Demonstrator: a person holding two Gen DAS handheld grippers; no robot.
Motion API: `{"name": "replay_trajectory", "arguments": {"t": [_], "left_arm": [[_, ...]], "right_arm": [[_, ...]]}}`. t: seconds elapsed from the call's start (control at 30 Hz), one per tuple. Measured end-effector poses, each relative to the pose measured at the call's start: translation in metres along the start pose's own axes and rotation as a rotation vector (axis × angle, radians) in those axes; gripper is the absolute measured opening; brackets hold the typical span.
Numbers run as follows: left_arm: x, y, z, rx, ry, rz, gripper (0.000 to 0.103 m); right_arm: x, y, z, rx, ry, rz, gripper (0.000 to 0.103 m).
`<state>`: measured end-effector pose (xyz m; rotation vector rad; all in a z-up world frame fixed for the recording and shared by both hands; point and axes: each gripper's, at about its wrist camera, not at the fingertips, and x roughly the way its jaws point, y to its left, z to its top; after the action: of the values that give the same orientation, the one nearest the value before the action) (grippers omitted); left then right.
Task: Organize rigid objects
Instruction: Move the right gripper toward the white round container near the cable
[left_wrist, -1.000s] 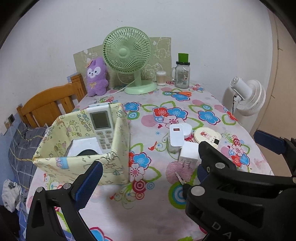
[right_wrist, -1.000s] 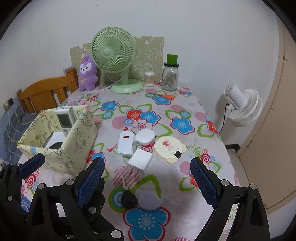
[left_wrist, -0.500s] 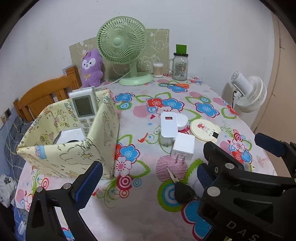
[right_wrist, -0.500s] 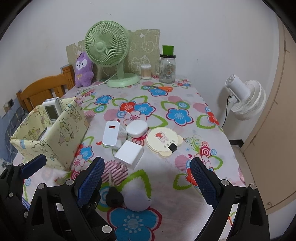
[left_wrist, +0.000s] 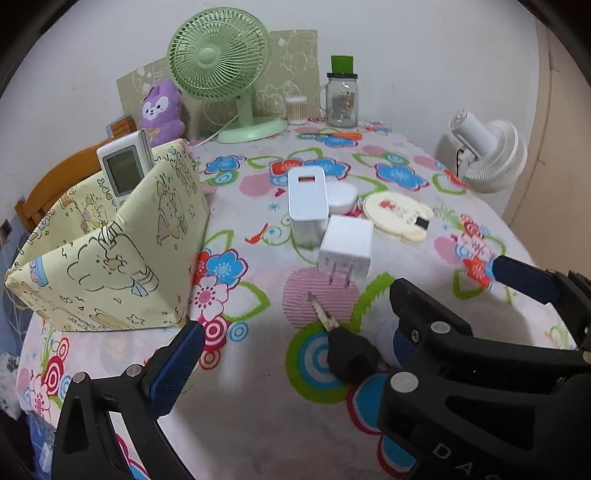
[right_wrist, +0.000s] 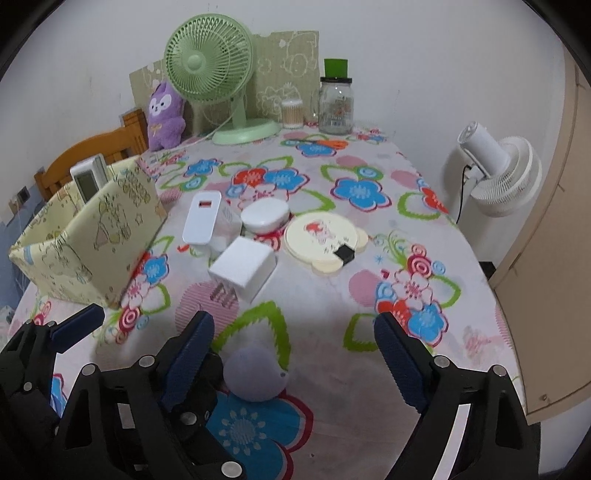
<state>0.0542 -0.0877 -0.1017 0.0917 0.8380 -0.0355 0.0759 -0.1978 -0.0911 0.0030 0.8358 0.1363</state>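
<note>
Right hand-held gripper (right_wrist: 291, 354) hovers released, the round pale tag (right_wrist: 254, 373) between its fingers and beside the black key (left_wrist: 347, 350), whose blade points toward the white charger (left_wrist: 345, 247). Left hand-held gripper (left_wrist: 332, 354) is released too.

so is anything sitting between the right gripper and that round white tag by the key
Nothing visible does. The round white tag lies on the tablecloth between the open fingers of the right gripper, with the black key touching its left side.

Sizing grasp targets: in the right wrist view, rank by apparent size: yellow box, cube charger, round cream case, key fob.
1. yellow box
2. round cream case
3. cube charger and key fob: similar; the fob sits nearer the camera, so unranked.
</note>
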Motion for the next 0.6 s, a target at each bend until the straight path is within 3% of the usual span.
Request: {"name": "replay_trajectory", "arguments": {"t": [0.33,0.57,0.6], "left_arm": [[0.010,0.003,-0.016,0.027,0.024,0.004,0.103],[0.012,0.002,-0.020,0.034,0.011,-0.010,0.102],[0.012,0.002,-0.020,0.030,0.014,-0.016,0.102]], "right_arm": [[0.016,0.006,-0.015,0.003,0.065,0.033,0.087],[0.023,0.012,-0.020,0.003,0.085,0.024,0.077],[0.024,0.013,-0.020,-0.001,0.082,0.014,0.070]]}}
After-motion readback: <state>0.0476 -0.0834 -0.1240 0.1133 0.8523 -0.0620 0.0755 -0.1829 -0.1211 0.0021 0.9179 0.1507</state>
